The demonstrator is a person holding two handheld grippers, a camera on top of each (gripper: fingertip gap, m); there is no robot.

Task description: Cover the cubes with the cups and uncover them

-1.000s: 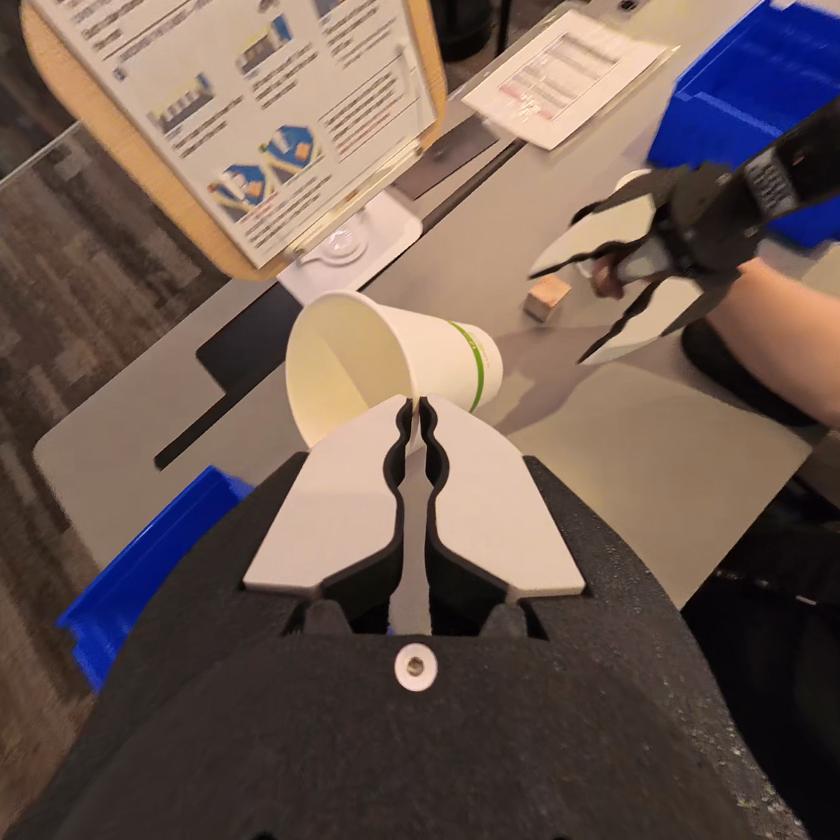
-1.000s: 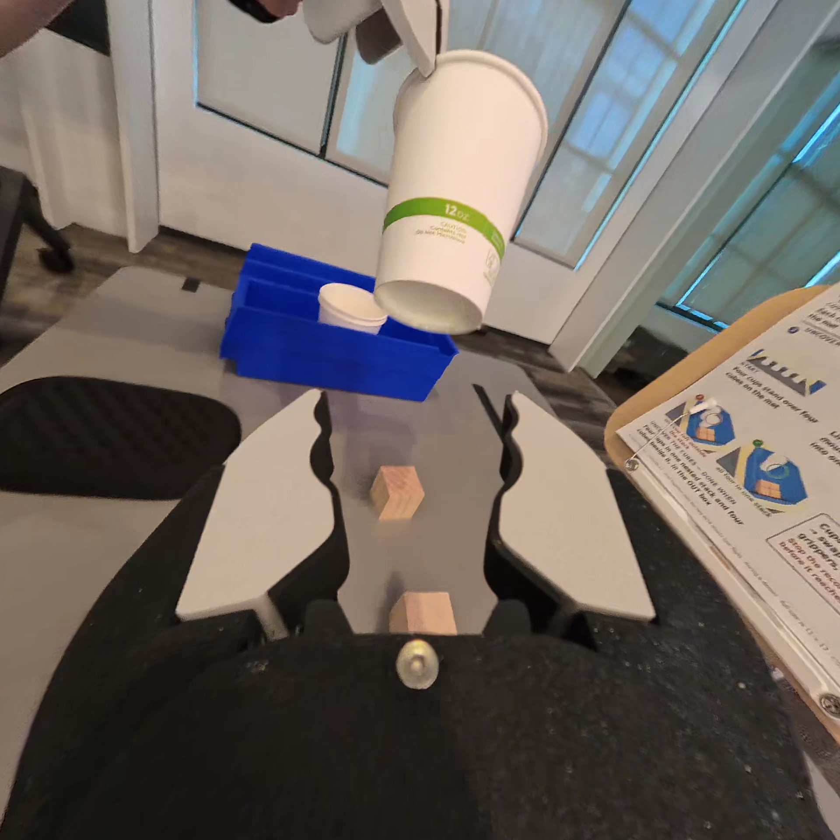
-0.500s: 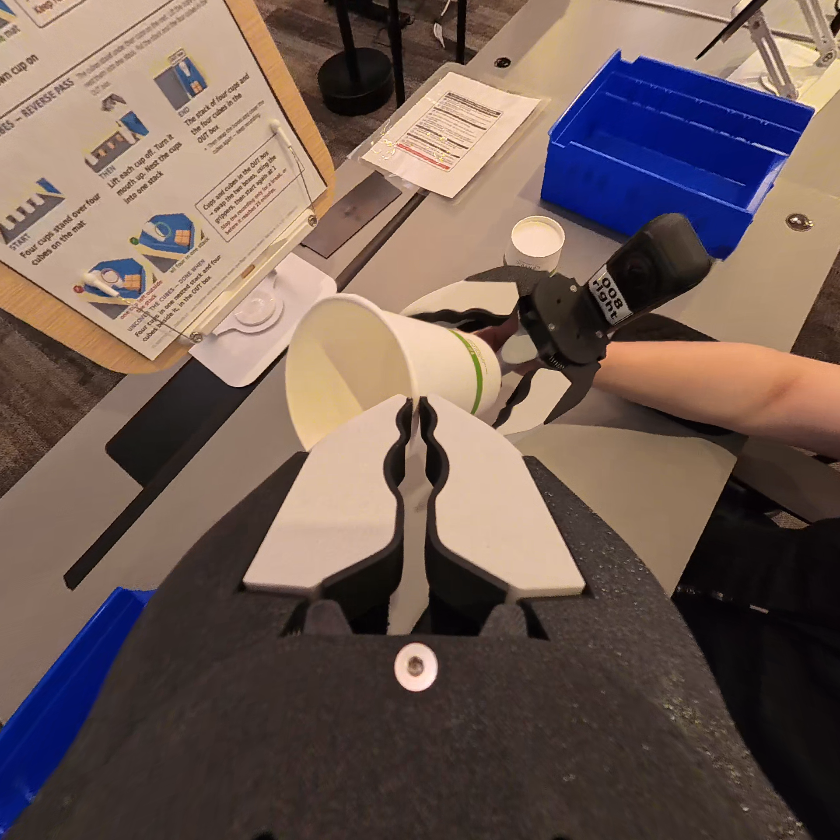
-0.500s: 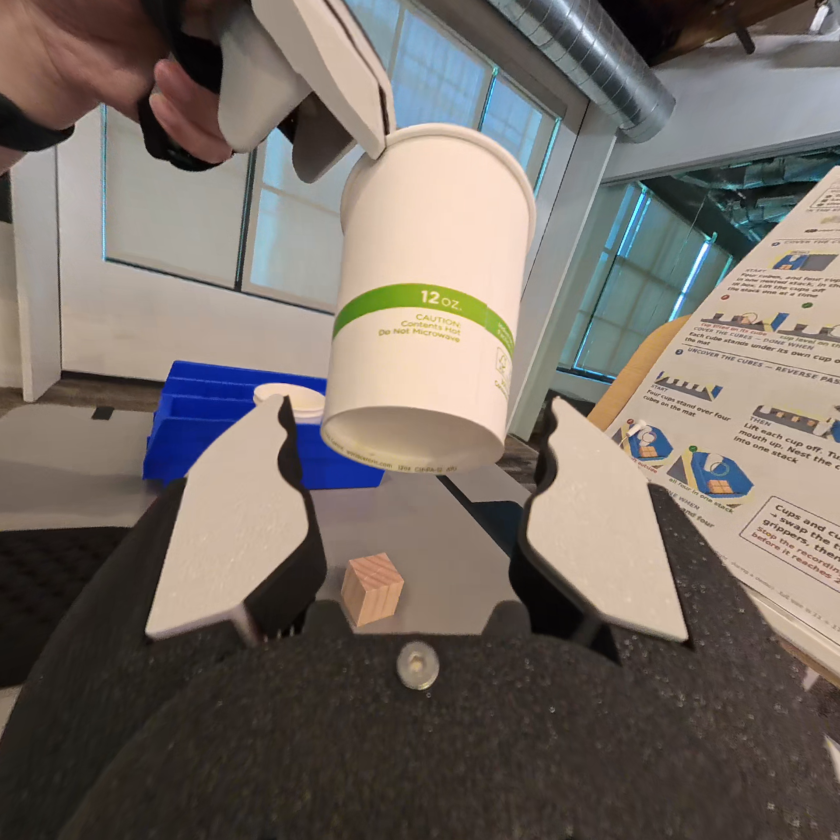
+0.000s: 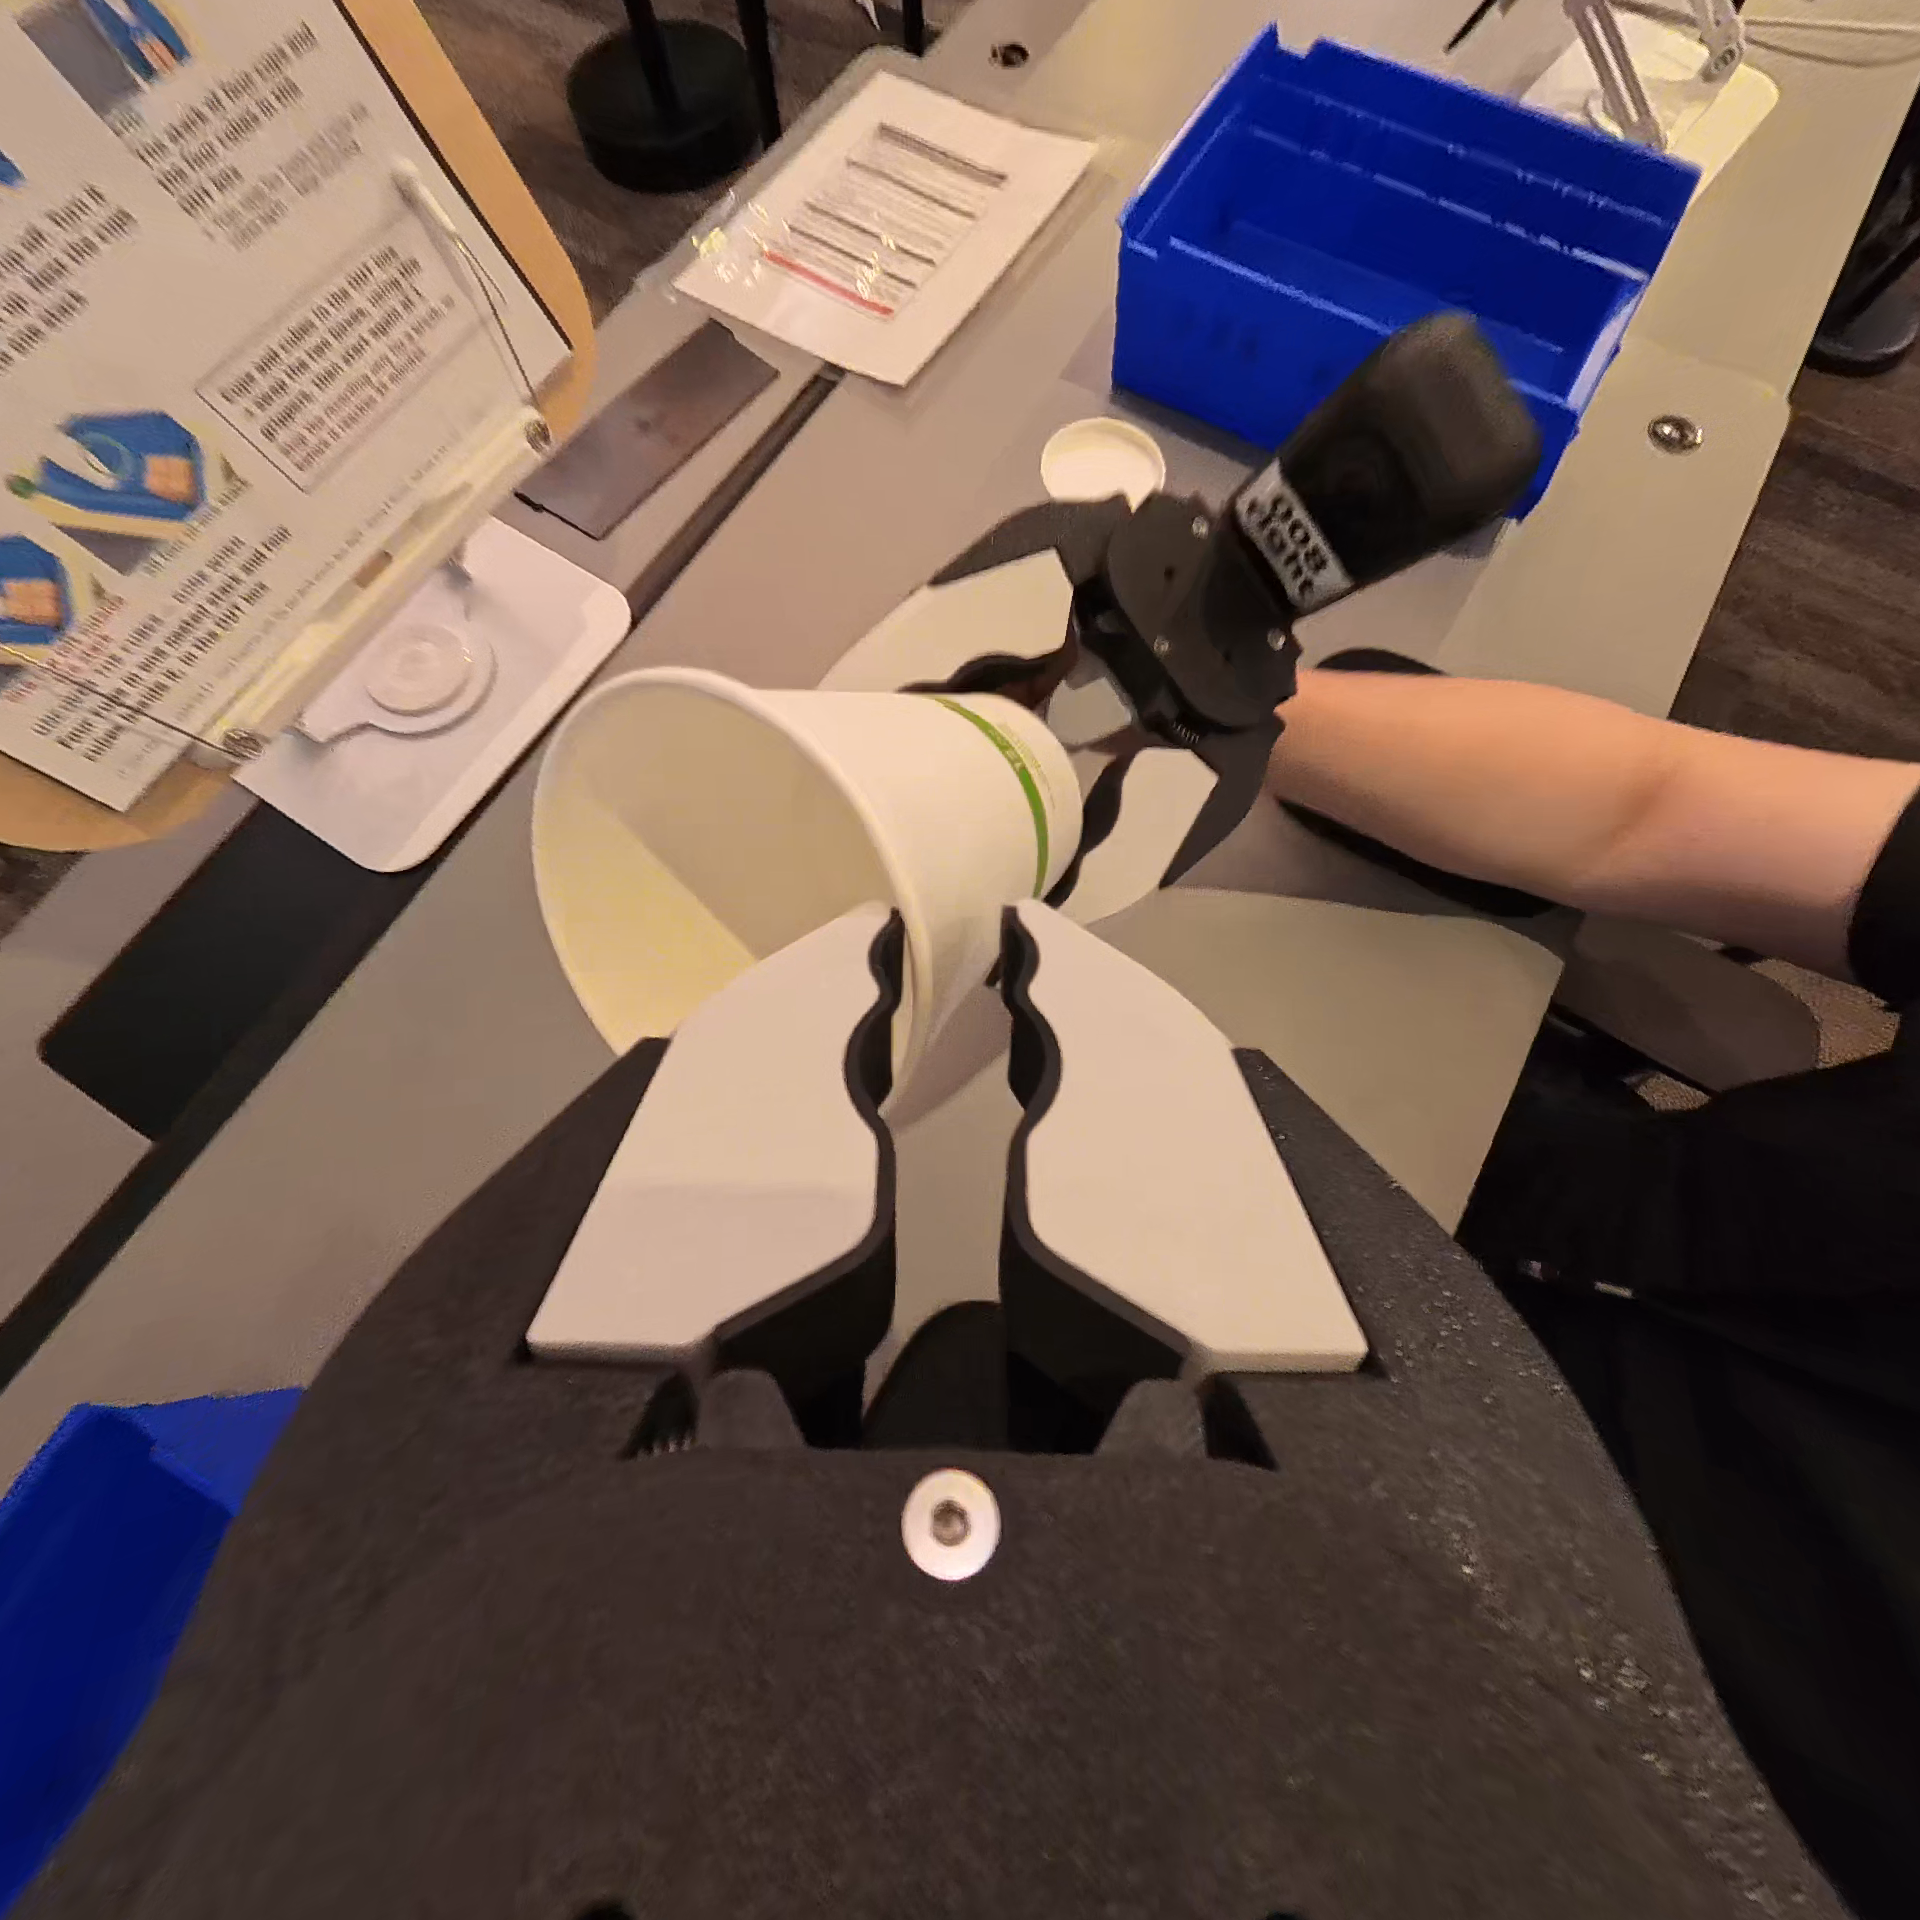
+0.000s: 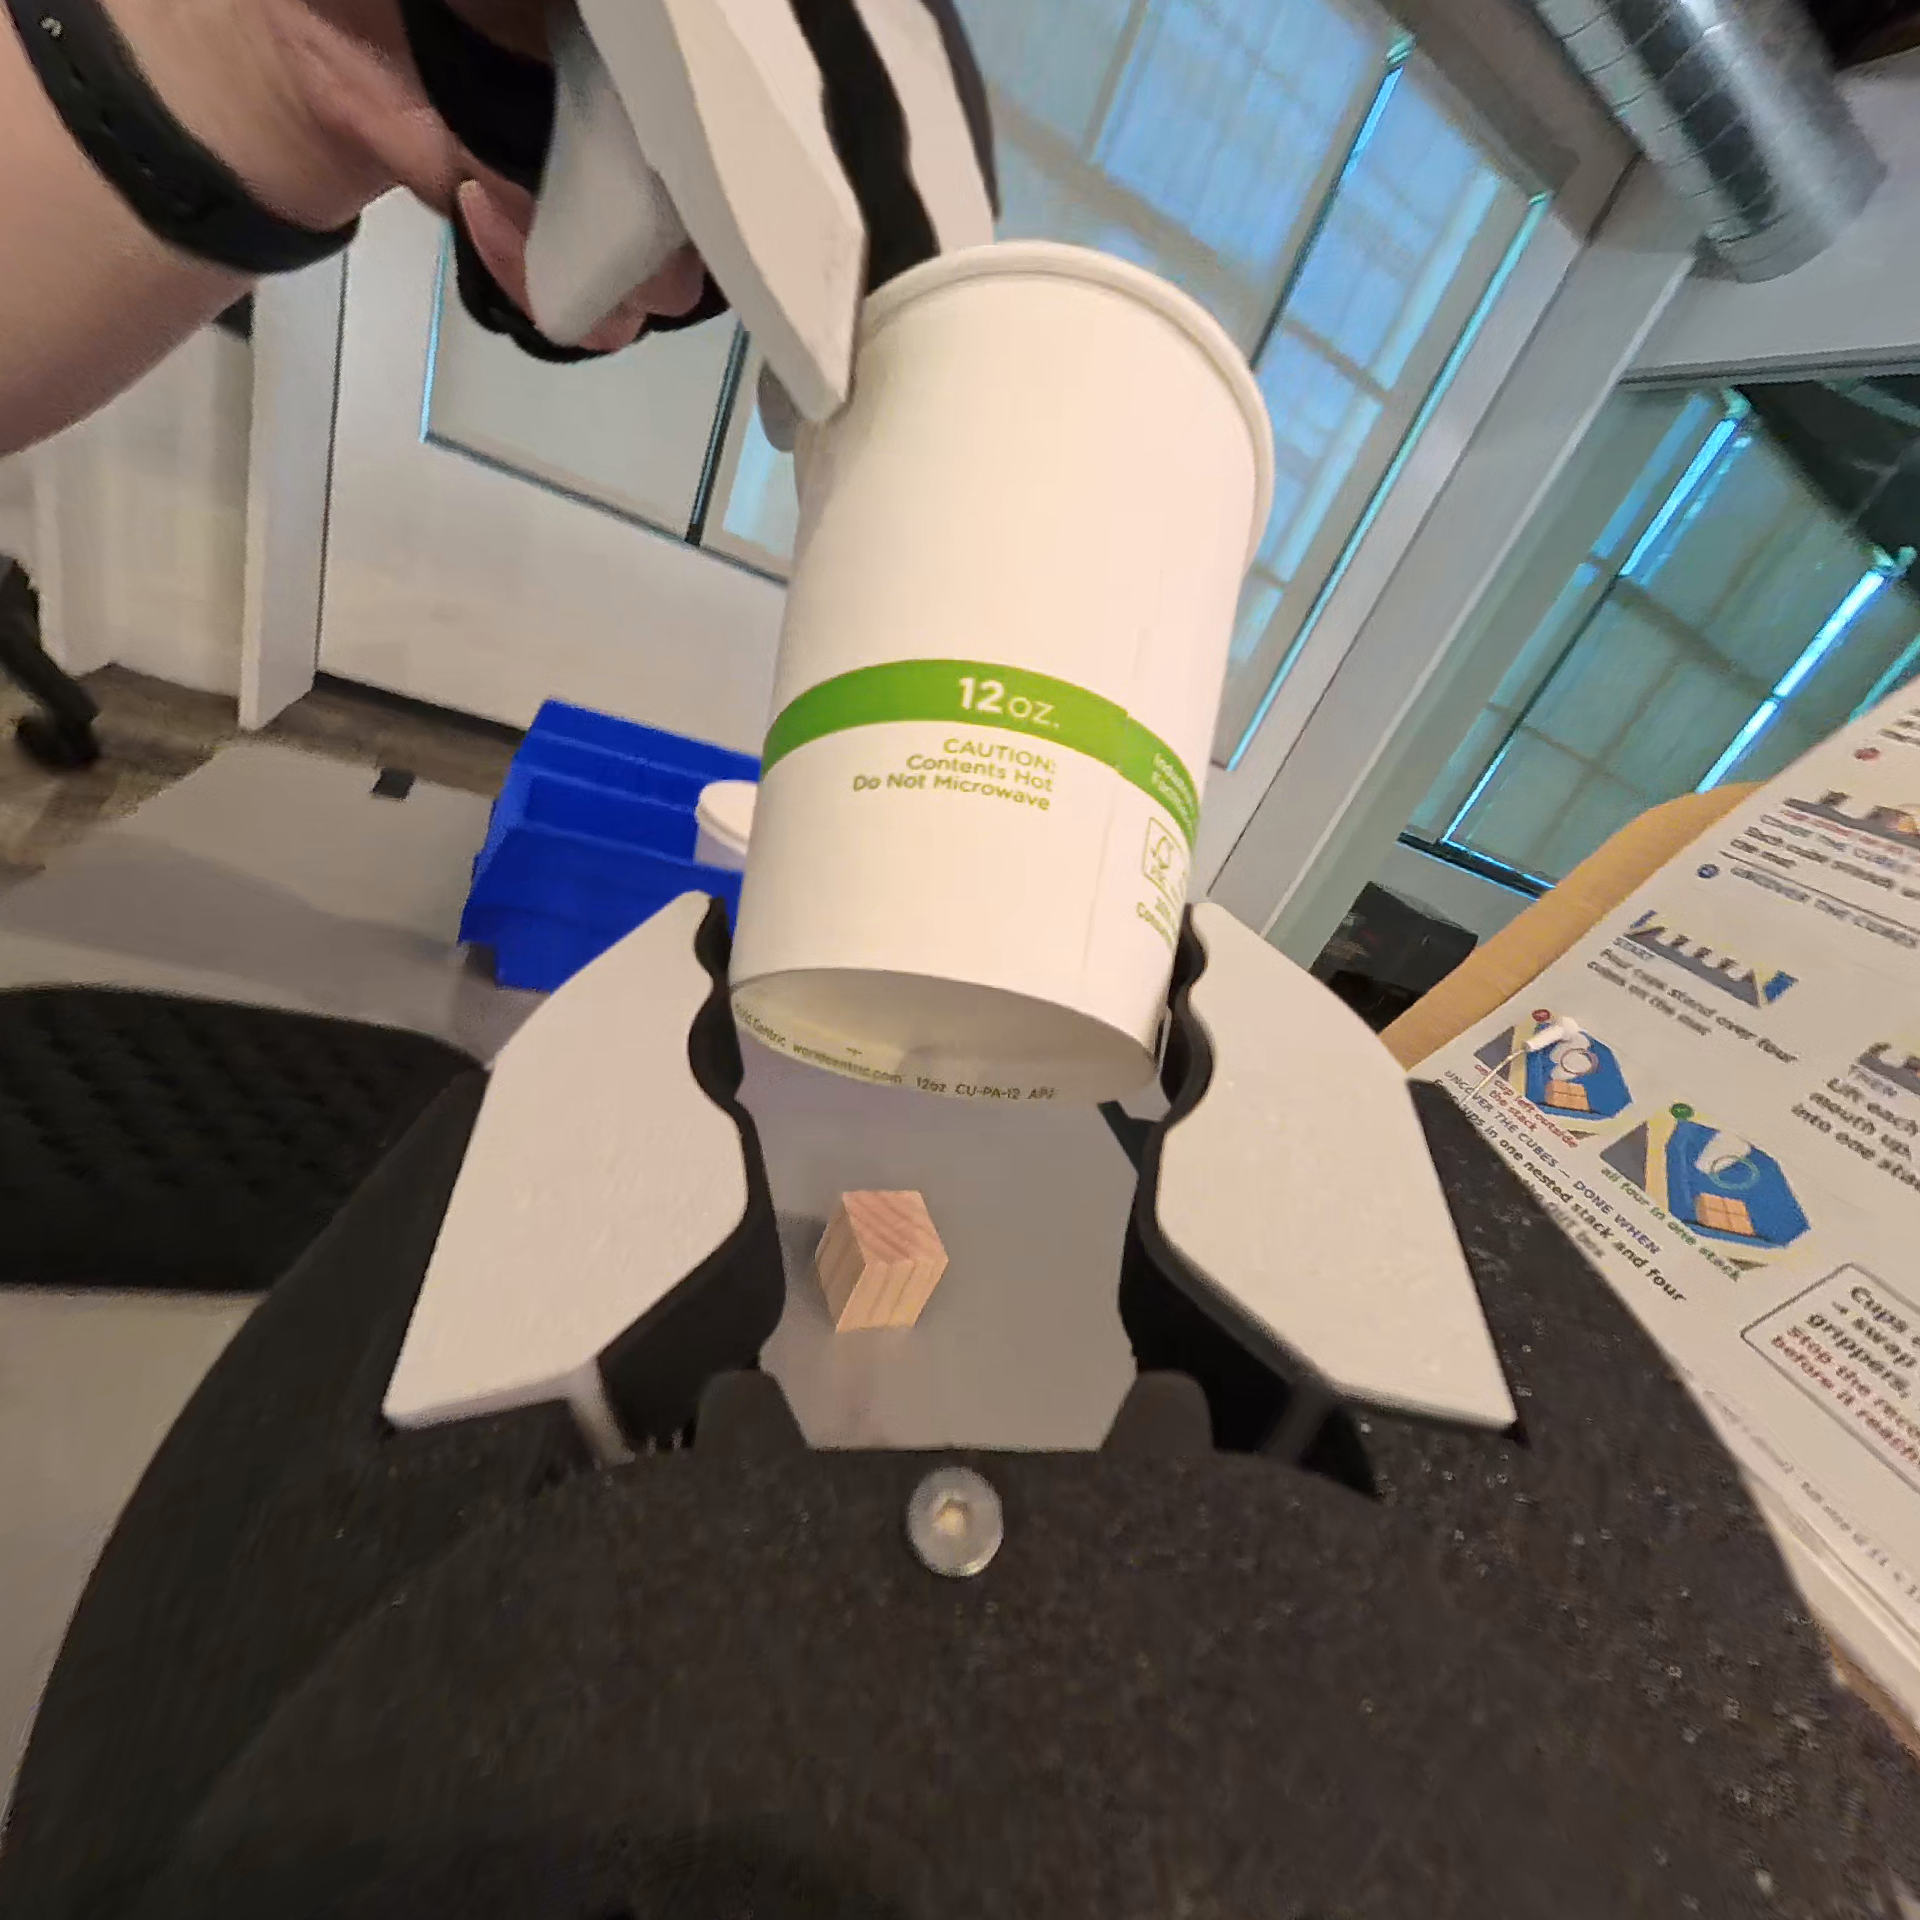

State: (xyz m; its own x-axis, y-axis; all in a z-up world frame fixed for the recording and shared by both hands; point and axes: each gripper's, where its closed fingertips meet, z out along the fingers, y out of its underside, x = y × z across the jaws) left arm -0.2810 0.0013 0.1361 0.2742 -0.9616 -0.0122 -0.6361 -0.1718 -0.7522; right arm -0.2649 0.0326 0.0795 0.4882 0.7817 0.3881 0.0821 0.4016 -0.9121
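Note:
A white paper cup with a green band (image 5: 831, 810) hangs in the air, mouth toward my left gripper, base toward my right. In the right wrist view the cup (image 6: 997, 623) is upright and tilted. My left gripper (image 5: 951, 920) is slightly open, its jaws either side of the rim wall; it also shows in the right wrist view (image 6: 894, 322). My right gripper (image 6: 951, 914) is shut on the cup's base and shows in the left wrist view (image 5: 1023, 790). A wooden cube (image 6: 878, 1257) lies bare on the grey table below the cup.
A second cup (image 5: 1101, 457) stands upside down by a blue bin (image 5: 1351, 260). Another blue bin (image 5: 94, 1558) is at the near left. An instruction board (image 5: 208, 364) stands at the left, a paper sheet (image 5: 883, 218) behind. A black mat (image 6: 156, 1122) lies on the table.
My right gripper rose to the cup and closed on its base. My left gripper's jaws, shut on the rim before, have come slightly apart. The second cube has left the right wrist view.

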